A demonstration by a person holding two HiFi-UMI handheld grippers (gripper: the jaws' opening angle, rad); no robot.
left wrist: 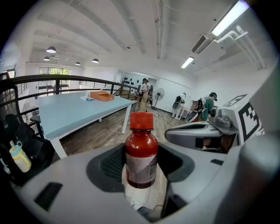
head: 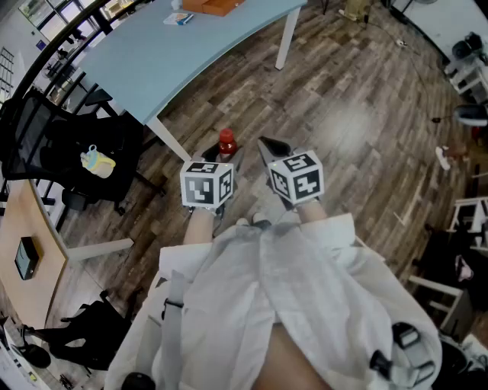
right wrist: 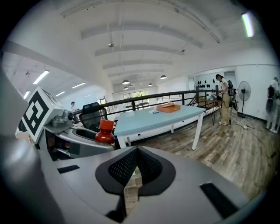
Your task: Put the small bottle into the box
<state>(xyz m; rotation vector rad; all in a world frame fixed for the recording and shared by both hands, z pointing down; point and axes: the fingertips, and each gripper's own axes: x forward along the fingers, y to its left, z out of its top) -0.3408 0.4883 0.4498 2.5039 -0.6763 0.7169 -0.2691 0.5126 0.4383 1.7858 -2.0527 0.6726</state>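
A small red bottle [head: 226,143] with a red cap stands upright between the jaws of my left gripper [head: 226,155], held above the wooden floor. In the left gripper view the bottle [left wrist: 141,153] fills the gap and both pads press its sides. My right gripper [head: 268,147] hovers just right of it, shut with nothing in it; its tips meet in the right gripper view [right wrist: 136,151], where the bottle [right wrist: 105,131] shows at left. The orange box [head: 213,6] lies at the far end of the light blue table [head: 175,53] ahead, also in the gripper views as the box [left wrist: 103,96] [right wrist: 168,107].
A black office chair [head: 69,152] bearing a small yellow and blue item [head: 97,160] stands left of the table. A wooden desk [head: 23,251] lies at the far left, a dark bag [head: 84,335] on the floor. People [left wrist: 144,94] and a fan [left wrist: 158,94] stand far off.
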